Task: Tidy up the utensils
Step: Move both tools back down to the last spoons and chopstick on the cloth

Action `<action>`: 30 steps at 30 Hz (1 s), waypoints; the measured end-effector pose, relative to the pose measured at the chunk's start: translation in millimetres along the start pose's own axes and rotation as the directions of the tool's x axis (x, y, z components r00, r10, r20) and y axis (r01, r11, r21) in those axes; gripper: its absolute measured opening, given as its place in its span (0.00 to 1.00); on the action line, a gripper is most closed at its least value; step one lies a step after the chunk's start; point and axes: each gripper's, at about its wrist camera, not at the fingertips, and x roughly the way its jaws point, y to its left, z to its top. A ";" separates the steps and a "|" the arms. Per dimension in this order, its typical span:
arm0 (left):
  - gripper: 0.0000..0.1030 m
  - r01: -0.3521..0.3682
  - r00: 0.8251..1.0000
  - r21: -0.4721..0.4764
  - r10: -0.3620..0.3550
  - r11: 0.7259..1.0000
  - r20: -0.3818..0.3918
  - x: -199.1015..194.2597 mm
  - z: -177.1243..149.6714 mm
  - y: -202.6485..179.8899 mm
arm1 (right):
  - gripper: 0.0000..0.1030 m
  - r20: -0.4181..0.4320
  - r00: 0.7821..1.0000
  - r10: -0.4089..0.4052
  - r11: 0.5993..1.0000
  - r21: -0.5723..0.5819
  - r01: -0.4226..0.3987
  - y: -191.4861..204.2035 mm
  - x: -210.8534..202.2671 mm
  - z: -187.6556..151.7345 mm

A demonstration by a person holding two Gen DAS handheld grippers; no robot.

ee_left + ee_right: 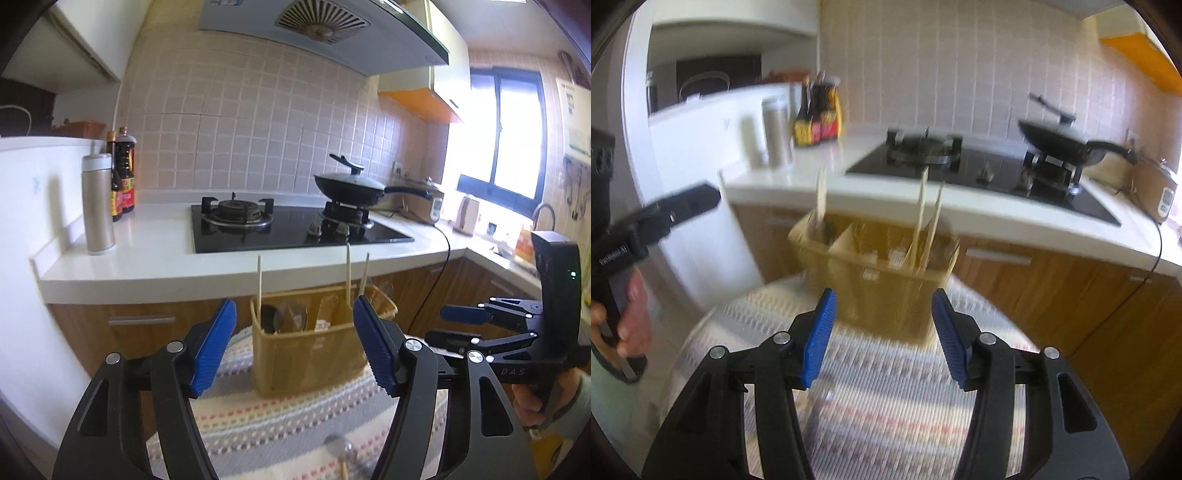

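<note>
A tan mesh utensil caddy [310, 354] stands on a round table with a striped cloth [280, 421]. Chopsticks [348, 273] stand in its right compartment, one more [259, 284] at the left, with a metal spoon [291, 317] inside. My left gripper [295, 343] is open and empty, just in front of the caddy. A spoon [338, 446] and a chopstick end lie on the cloth below it. My right gripper [882, 332] is open and empty, facing the caddy [875, 280]; it also shows in the left wrist view [461, 325] at the right.
A white counter [155, 258] with a gas hob [295, 229] and a lidded wok [351, 184] stands behind the table. A steel flask [98, 206] and sauce bottles [123, 177] stand at the left. A white fridge side [33, 258] is close on the left.
</note>
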 end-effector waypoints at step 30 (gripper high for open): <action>0.36 0.091 0.727 -0.072 -0.116 0.993 -0.677 57.6 -177.8 -35.6 | 0.25 -0.422 0.894 0.149 0.988 0.094 -0.120 70.8 65.5 -161.6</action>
